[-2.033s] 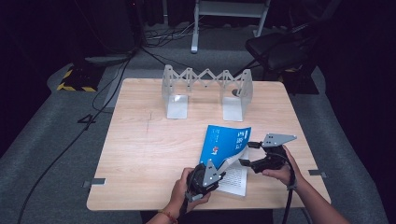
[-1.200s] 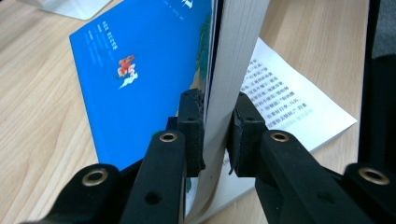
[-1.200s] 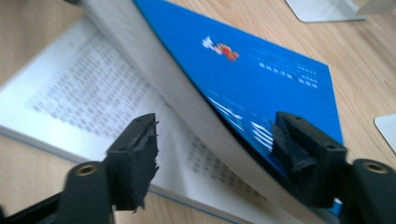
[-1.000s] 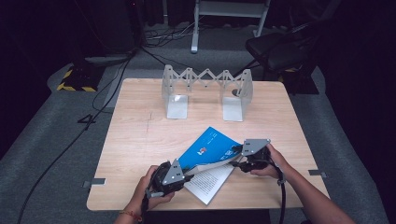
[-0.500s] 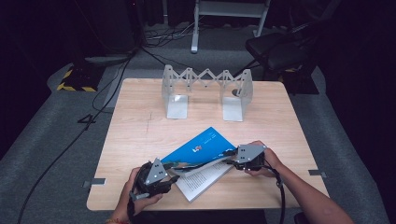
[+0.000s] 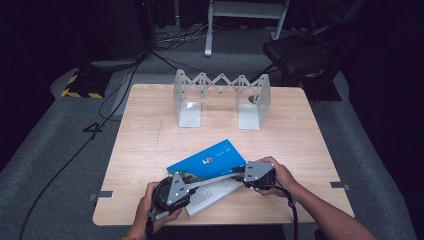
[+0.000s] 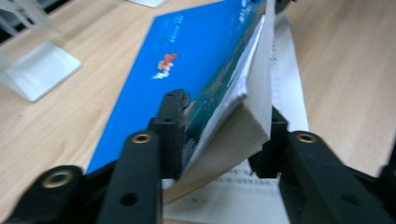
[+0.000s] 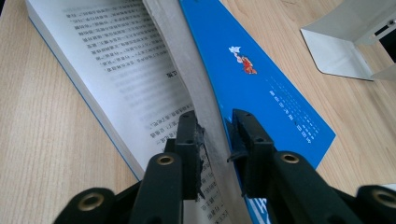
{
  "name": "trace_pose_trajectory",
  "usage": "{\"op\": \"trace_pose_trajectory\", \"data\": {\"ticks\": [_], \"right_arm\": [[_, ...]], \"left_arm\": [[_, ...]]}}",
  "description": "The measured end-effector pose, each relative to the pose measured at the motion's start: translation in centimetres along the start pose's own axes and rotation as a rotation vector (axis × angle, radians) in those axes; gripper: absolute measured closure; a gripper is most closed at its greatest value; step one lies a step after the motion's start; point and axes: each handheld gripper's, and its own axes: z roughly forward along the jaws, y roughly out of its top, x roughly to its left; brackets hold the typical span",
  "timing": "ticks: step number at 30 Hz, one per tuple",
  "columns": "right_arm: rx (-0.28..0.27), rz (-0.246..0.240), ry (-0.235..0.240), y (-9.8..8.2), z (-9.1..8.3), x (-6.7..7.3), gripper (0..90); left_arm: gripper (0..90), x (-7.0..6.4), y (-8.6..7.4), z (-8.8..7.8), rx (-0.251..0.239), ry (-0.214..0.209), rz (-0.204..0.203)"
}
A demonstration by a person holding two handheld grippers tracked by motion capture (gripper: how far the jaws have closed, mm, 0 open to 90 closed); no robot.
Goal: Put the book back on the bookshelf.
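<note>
high view: left gripper (image 6: 192,186) and right gripper (image 6: 241,174) fingertips hidden under their grey plates, contact with book (image 6: 210,160) not readable there; cover logo too small to read. left gripper view: book top cut by frame edge, bookend (image 7: 39,70) blurred and cropped, page print (image 7: 243,196) under the lifted block out of focus. right gripper view: far text (image 8: 107,32) blurred, bookend base (image 8: 350,46) cropped at right edge

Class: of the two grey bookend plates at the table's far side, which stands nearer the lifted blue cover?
The right bookend plate; the blue cover lies just before it, while the left bookend plate stands farther off.
</note>
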Motion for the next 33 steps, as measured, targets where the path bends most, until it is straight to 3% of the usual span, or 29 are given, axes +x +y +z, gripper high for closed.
{"op": "trace_pose_trajectory", "data": {"ticks": [1, 2, 4, 9, 15, 21, 25, 33], "right_arm": [[0.000, 0.000, 0.000, 0.0, 0.0, 0.0, 71.0], [-0.020, 0.033, 0.045, -0.3, 0.2, -0.3, 65.0], [-0.069, 0.078, 0.084, -1.0, 0.1, -0.9, 57.3], [-0.080, 0.088, 0.080, -2.6, 0.1, -2.1, 48.5], [-0.158, 0.042, 0.082, -4.4, 0.1, -2.8, 64.6], [-0.134, 0.000, 0.052, -3.6, -0.2, -1.9, 70.8], [-0.125, 0.024, 0.045, -4.0, -0.8, -1.5, 72.2], [-0.097, 0.080, -0.027, -5.6, -3.3, -1.6, 74.2]], "left_arm": [[68.2, 0.0, 0.0, 0.0, 0.000, 0.000, 0.000], [69.3, 0.2, -0.5, 0.2, 0.008, -0.032, 0.001], [70.5, 0.5, -1.0, 0.2, 0.005, -0.050, -0.003], [71.5, 0.6, -1.2, 0.2, -0.002, -0.058, -0.008], [70.8, 1.5, -1.6, -0.1, -0.010, -0.071, -0.021], [69.3, 2.4, -1.6, -0.1, -0.012, -0.079, -0.013], [68.5, 3.0, -0.9, 1.1, -0.009, -0.100, 0.006], [67.4, 4.6, 2.1, 4.1, -0.029, -0.144, 0.045]]}}
